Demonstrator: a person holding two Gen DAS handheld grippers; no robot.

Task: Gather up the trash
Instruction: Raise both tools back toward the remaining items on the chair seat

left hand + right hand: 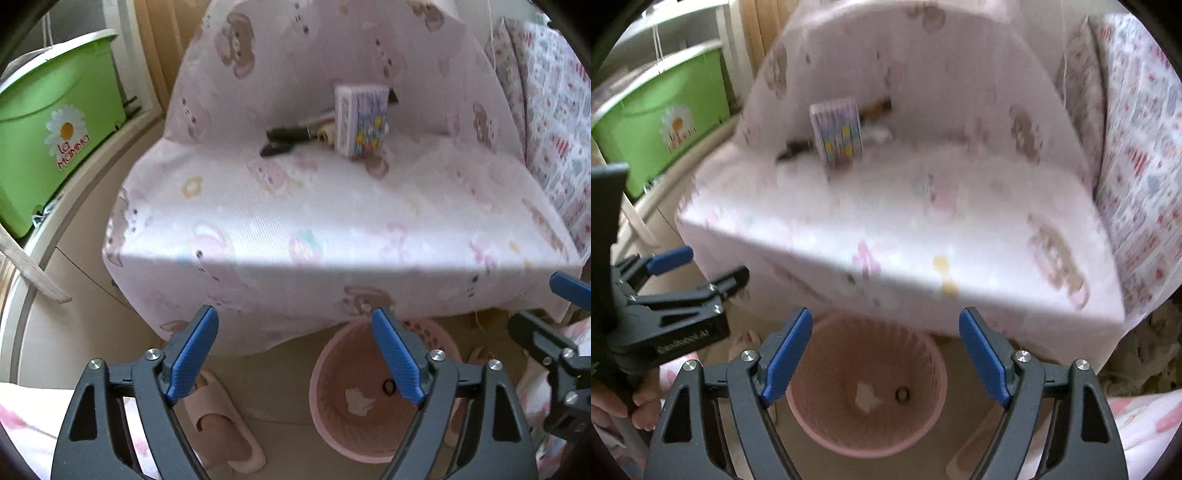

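One pink bin (373, 439), one box (362, 120), one slipper (218, 424), one green tub (55, 147).

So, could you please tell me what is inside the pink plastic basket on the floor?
In the pink ribbed plastic basket: a crumpled white paper scrap and a small dark ring. In the left wrist view, a gripper finger hides part of its inside.

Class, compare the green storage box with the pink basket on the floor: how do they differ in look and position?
The green storage box is rectangular with smooth walls and a daisy sticker; the pink basket is round with ribbed, slotted walls. The box sits left of the covered seat; the basket stands on the floor in front of it. The basket's inside shows a paper scrap; the box's does not. Both look plastic.
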